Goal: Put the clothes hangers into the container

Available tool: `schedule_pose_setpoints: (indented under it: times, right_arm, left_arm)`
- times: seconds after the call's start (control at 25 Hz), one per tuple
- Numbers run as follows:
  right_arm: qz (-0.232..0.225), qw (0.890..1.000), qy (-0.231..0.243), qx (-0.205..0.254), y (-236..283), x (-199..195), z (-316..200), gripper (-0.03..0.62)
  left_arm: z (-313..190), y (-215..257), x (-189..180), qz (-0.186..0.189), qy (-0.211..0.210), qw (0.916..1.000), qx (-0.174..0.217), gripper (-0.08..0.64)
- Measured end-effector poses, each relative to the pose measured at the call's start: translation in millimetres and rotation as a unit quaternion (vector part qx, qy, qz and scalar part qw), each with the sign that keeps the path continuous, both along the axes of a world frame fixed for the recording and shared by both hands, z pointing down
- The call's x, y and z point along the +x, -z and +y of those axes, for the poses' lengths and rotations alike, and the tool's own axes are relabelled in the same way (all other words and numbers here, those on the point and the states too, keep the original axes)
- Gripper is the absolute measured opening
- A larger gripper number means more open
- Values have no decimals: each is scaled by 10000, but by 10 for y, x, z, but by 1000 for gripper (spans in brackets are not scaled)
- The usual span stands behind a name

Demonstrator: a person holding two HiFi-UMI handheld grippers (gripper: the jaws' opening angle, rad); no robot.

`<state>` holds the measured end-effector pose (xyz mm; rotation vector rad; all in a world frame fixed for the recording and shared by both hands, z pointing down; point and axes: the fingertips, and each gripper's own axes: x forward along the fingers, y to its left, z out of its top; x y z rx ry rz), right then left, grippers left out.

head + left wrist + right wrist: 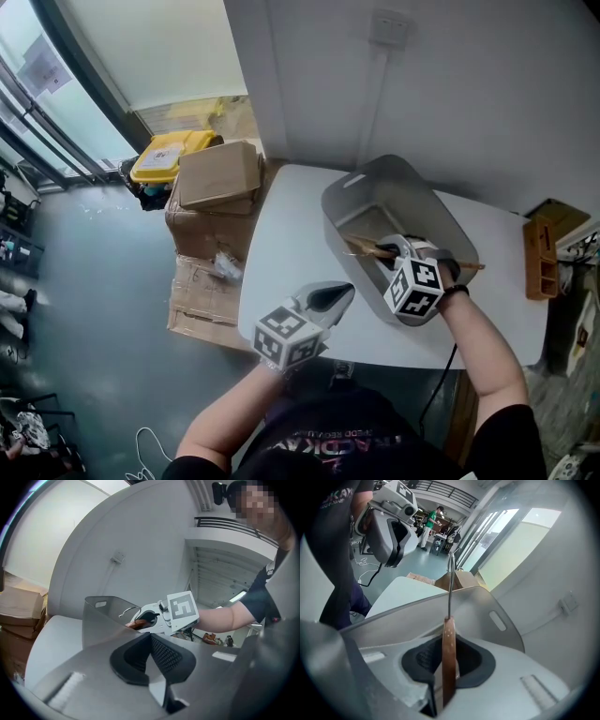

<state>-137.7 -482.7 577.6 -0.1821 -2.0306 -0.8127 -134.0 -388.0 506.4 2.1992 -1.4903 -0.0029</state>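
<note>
The right gripper [392, 255] reaches down into the grey oval plastic container [441, 214]. Its fingers [476, 660] pinch a brown wooden clothes hanger [449, 667], which stands on edge between them. From the head view, the hanger's long axis runs across the container: one end is ahead of the fingertips and the other passes back beside the wrist. The thin metal hook [450, 581] goes on beyond the fingertips, toward the container's wall. The left gripper [336, 296] hangs over the white surface [281, 244], just outside the container's near rim. Its fingers [164, 653] are pressed together with nothing between them.
</note>
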Motion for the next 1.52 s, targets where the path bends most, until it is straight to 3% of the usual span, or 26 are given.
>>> schedule_pose_setpoints:
  times: [0.52, 1.0, 1.12, 1.28, 1.52]
  right_arm:
    - [688, 9972, -40, 300, -115, 314, 191, 112]
    - [712, 9945, -513, 567, 156, 613, 307, 112]
    - [535, 9941, -728, 606, 334, 691, 376, 112]
    - [-43, 9901, -1302, 525, 644, 769, 485, 112]
    - [-905, 9705, -2211, 312, 1039, 913, 745, 84]
  left_arm:
    - [237, 123, 88, -48, -312, 9995, 102, -2]
    - [422, 299, 222, -33, -818, 9964, 221, -2]
    - [459, 355, 249, -63, -956, 9949, 311, -2]
    - [542, 433, 309, -37, -1181, 9923, 383, -2]
    - [736, 518, 389, -59, -1556, 9867, 475, -2]
